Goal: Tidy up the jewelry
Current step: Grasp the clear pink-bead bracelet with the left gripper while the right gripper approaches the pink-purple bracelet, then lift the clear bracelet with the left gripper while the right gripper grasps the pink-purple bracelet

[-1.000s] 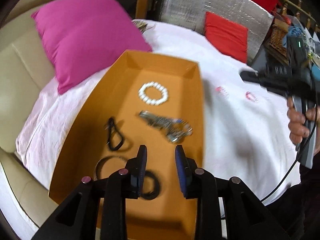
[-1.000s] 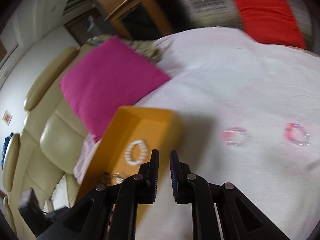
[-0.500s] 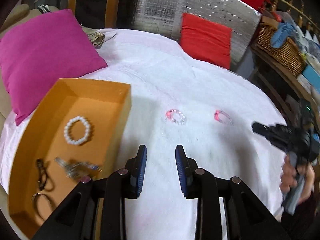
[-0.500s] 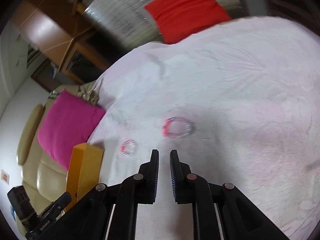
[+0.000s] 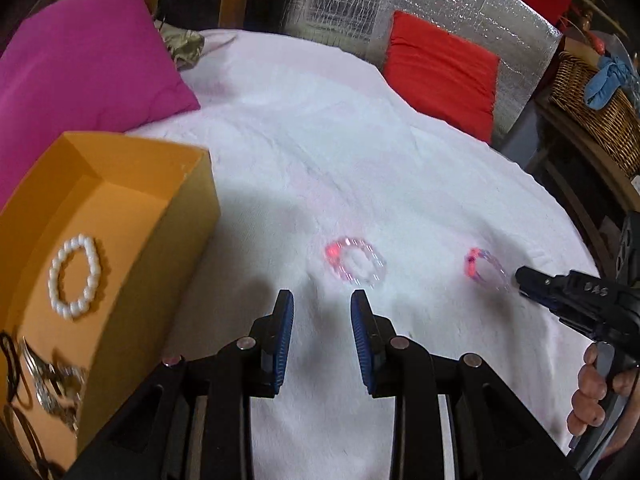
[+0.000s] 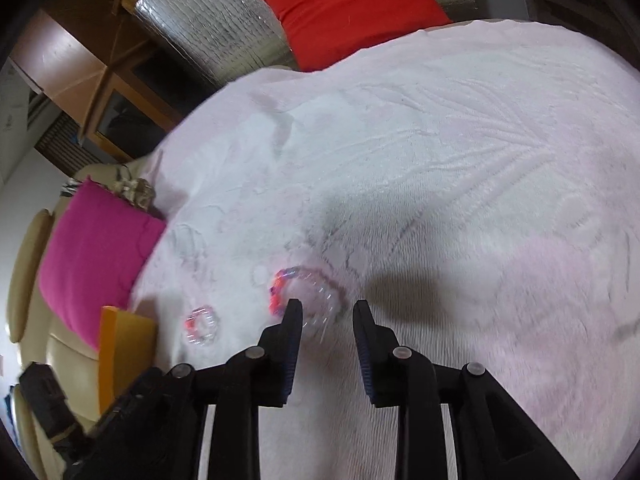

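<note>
The only lettering that shows is a short pale marking on the side of the black handheld right gripper, seen at the right edge of the left wrist view; it looks like three characters, perhaps "DAS" or "045", but motion blur and the small size keep it from being read with any certainty. The orange cardboard box, the magenta cushion, the red cushion, the silver quilted foil panel and the white fleecy bedspread carry no readable words, labels, brands or numbers. The right wrist view shows no legible writing on anything.
</note>
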`<state>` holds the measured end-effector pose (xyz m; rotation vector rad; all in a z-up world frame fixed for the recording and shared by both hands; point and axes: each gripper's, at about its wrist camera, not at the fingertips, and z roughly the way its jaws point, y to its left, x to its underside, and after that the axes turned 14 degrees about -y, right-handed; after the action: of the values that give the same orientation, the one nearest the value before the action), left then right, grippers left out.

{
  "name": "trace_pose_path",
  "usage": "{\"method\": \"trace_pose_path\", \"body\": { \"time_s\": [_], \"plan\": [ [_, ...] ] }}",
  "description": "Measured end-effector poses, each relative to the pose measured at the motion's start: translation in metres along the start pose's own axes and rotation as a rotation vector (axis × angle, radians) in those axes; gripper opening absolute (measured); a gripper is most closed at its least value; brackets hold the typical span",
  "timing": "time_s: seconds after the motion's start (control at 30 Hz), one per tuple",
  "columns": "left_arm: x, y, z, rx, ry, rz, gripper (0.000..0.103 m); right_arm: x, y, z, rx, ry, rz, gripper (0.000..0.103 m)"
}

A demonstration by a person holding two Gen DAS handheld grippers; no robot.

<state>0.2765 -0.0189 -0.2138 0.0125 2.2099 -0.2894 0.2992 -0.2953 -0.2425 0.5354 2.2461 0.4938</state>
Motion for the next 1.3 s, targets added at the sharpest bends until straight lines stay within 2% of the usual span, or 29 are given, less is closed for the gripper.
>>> {"method": "trace_pose_path", "body": {
  "time_s": [0.2,0.23,0.27,0.3,0.4,0.47,0.53,0.63,0.73,0.87,0.9,0.93,0.97,1.07,1.2,1.3],
  "plan": [
    [-0.003,0.008,0.014,-0.003,0.009,-0.010,0.033,0.002,0.022,0.022,0.112,-0.008,-0.159,0.027],
    [-0.003,0.009,0.017,-0.003,0.015,-0.012,0.034,0.004,0.028,0.023,0.144,-0.011,-0.211,0.024],
    [-0.002,0.010,0.019,-0.001,0.019,-0.011,0.034,0.006,0.033,0.024,0.179,-0.015,-0.264,0.014],
    [-0.002,0.009,0.021,0.000,0.022,-0.006,0.034,0.008,0.035,0.023,0.193,-0.015,-0.292,0.009],
    [-0.002,0.002,0.026,0.018,0.022,0.020,0.036,0.007,0.031,0.016,0.193,-0.008,-0.266,0.009],
    [-0.002,0.000,0.030,0.050,0.021,0.007,0.046,0.005,0.026,0.005,0.190,-0.016,-0.249,0.009],
    [-0.002,-0.003,0.035,0.073,0.020,-0.005,0.053,0.003,0.019,-0.006,0.175,-0.027,-0.219,0.009],
    [-0.003,-0.009,0.049,0.066,0.035,0.005,0.053,0.007,0.009,-0.019,0.119,-0.005,-0.153,0.009],
    [-0.004,-0.009,0.056,0.052,0.026,-0.016,0.053,0.012,0.005,-0.023,0.104,0.016,-0.135,0.009],
    [-0.008,-0.016,0.063,0.027,0.028,0.002,0.053,0.015,0.002,-0.023,0.087,0.033,-0.121,0.009],
    [-0.007,-0.018,0.064,0.017,0.027,0.019,0.052,0.014,0.001,-0.023,0.084,0.035,-0.115,0.009],
    [-0.007,-0.020,0.066,0.012,0.028,0.037,0.041,0.013,0.000,-0.021,0.078,0.036,-0.106,0.009],
    [-0.007,-0.022,0.067,0.017,0.036,0.047,0.026,0.013,0.000,-0.022,0.067,0.038,-0.095,0.009],
    [-0.005,-0.021,0.069,0.027,0.045,0.066,0.010,0.011,0.001,-0.024,0.050,0.020,-0.092,0.009],
    [-0.005,-0.016,0.064,0.070,0.046,0.039,0.009,0.008,0.003,-0.030,0.029,0.003,-0.087,0.009],
    [-0.006,-0.018,0.056,0.098,0.036,0.059,0.009,0.006,0.005,-0.034,-0.005,-0.007,-0.080,0.009]
  ]
}}
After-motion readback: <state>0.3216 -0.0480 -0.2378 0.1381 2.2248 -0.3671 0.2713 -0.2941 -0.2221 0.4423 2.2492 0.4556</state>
